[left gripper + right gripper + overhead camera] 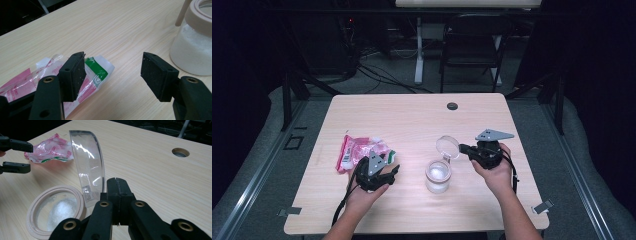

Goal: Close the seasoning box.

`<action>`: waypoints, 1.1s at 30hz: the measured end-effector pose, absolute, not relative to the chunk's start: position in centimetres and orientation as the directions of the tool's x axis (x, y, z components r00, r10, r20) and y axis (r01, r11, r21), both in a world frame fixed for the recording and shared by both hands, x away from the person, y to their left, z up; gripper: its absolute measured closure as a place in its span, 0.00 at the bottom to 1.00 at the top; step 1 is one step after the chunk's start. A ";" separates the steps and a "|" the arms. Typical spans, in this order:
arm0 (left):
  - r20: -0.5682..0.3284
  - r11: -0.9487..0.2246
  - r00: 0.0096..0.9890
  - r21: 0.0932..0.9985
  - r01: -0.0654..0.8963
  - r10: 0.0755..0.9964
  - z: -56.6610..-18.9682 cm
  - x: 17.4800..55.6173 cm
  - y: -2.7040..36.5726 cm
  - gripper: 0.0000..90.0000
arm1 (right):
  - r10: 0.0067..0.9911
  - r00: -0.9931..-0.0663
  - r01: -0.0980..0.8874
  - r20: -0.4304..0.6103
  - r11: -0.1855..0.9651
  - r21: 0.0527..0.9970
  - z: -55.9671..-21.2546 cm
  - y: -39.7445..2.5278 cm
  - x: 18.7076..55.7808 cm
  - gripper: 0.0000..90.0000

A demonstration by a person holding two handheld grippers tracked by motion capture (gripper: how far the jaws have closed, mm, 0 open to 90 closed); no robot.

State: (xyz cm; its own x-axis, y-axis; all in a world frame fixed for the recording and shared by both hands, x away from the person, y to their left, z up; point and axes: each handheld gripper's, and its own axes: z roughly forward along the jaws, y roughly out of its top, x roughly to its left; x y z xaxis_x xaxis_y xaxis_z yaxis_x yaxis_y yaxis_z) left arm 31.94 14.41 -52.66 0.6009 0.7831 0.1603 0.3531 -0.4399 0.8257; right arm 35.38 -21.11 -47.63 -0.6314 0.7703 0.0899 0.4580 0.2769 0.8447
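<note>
On the table [412, 115], right gripper [116, 185] jaws pinch the jar lid [87, 165].

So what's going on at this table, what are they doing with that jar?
A person at a wooden table holds a gripper in each hand. The right gripper is shut on the clear lid of a jar holding white powder, keeping the lid tipped up so the jar stands open. The left gripper has its jaws open, just beside a pink and green plastic packet lying on the table, not gripping it.
</note>
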 end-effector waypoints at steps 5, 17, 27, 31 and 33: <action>0.162 -0.444 0.605 0.825 0.350 0.779 -52.6 31.9 14.4 0.40 | 0.770 -0.632 0.455 0.086 0.278 0.846 -47.6 -21.0 35.3 1.00; 0.161 -0.444 0.611 0.826 0.346 0.775 -52.6 32.1 14.0 0.40 | 0.764 -0.641 0.436 0.066 0.292 0.851 -47.3 -20.5 34.6 1.00; 0.164 -0.446 0.614 0.828 0.340 0.772 -52.6 32.3 13.9 0.40 | 0.752 -0.658 0.421 0.052 0.309 0.853 -47.2 -19.9 33.9 1.00; 0.158 -0.441 0.614 0.830 0.341 0.773 -52.5 32.5 13.9 0.40 | 0.740 -0.672 0.412 0.035 0.335 0.847 -47.2 -19.3 33.6 1.00; 0.155 -0.437 0.613 0.832 0.341 0.775 -52.4 32.6 14.0 0.40 | 0.732 -0.681 0.408 0.031 0.344 0.845 -47.4 -18.9 33.4 1.00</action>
